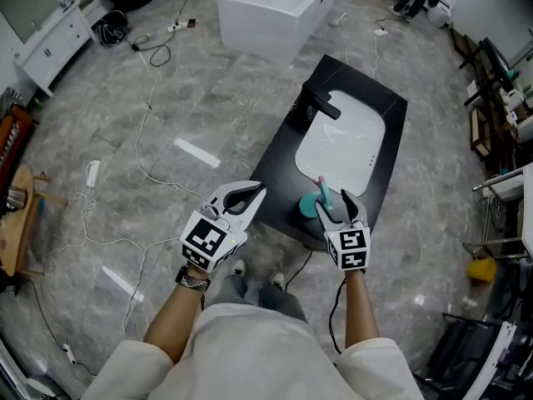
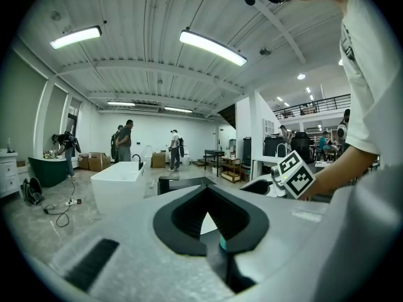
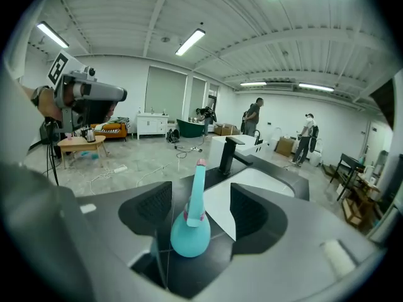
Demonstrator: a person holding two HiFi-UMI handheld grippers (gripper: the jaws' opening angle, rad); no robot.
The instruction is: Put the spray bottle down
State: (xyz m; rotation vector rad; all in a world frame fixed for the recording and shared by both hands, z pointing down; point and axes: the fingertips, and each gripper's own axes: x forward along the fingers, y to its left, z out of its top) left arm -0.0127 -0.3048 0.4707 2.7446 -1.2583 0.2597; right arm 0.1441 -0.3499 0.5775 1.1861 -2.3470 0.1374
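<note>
Right gripper (image 3: pixel 201 200) jaws standing apart – spray bottle (image 3: pixel 191 231) sitting between them untouched, on black counter (image 1: pixel 279 173). Left gripper (image 2: pixel 206 190) jaws resting together – empty.

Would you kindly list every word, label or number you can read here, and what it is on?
No readable text anywhere.
Spray bottle: no label shows.
Cubes on left gripper and right gripper: black-and-white square markers, no words.
Sleeve print: too blurred to read.
</note>
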